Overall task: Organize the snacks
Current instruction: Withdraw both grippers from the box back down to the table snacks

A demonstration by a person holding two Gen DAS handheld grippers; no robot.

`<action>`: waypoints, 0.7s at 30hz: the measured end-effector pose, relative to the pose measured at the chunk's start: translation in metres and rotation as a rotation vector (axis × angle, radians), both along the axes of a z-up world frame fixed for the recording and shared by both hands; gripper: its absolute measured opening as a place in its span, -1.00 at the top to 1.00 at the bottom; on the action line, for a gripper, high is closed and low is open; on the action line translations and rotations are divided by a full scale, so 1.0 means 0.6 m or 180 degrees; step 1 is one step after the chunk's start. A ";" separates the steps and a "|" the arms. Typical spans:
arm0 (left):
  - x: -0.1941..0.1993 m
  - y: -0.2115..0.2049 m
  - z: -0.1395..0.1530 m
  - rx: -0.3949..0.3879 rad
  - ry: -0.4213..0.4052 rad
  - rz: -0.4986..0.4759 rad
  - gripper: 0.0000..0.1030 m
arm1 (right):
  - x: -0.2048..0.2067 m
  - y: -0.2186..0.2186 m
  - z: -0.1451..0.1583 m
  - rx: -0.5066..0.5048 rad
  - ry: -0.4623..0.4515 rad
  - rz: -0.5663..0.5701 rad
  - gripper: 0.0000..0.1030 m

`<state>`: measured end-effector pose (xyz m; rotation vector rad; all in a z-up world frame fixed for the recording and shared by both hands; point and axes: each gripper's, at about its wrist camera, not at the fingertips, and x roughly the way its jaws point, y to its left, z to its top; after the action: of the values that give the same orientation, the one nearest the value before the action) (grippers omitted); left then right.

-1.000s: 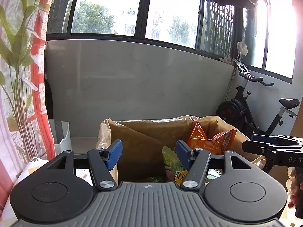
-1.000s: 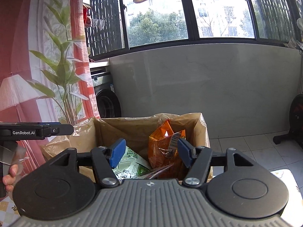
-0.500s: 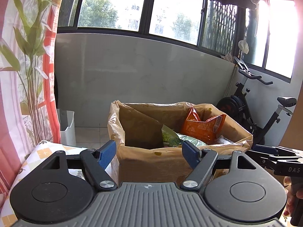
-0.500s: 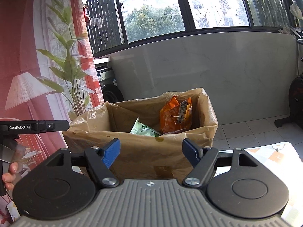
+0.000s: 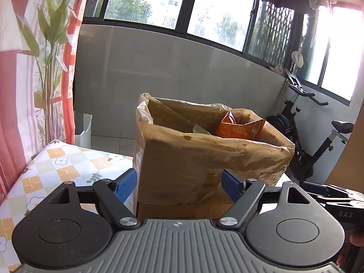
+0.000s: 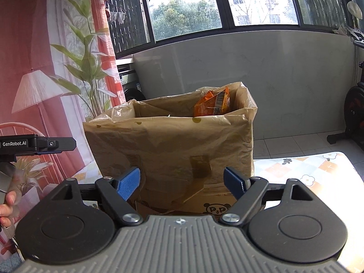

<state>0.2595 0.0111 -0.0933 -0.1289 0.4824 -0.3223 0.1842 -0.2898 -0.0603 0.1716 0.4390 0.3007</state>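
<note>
My left gripper (image 5: 179, 185) and right gripper (image 6: 182, 183) both opening, empty — bag-lined box (image 6: 177, 141) ahead, orange snack packet (image 6: 212, 104) inside

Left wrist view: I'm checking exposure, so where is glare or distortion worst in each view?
Left wrist view: the window at the upper right is blown out white, and the frames bow. Right wrist view: evener light, a washed-out pink haze over the curtain at left.

the lined box (image 5: 182, 159) fills the frame centre and blocks the way ahead; the tablecloth (image 5: 56, 166) at lower left is free.
</note>
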 end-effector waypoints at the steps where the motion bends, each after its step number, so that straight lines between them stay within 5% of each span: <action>1: -0.002 0.001 -0.006 -0.0016 0.0025 0.0011 -0.61 | -0.002 -0.001 -0.004 0.0010 0.0021 -0.0002 -0.61; 21: -0.026 0.008 -0.083 -0.0074 0.0349 0.0138 -0.61 | -0.020 0.002 -0.074 -0.0055 0.0368 0.0013 -0.61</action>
<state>0.2438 0.0160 -0.1428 -0.1802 0.5836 -0.2793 0.1724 -0.2888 -0.1048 0.1717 0.5564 0.2918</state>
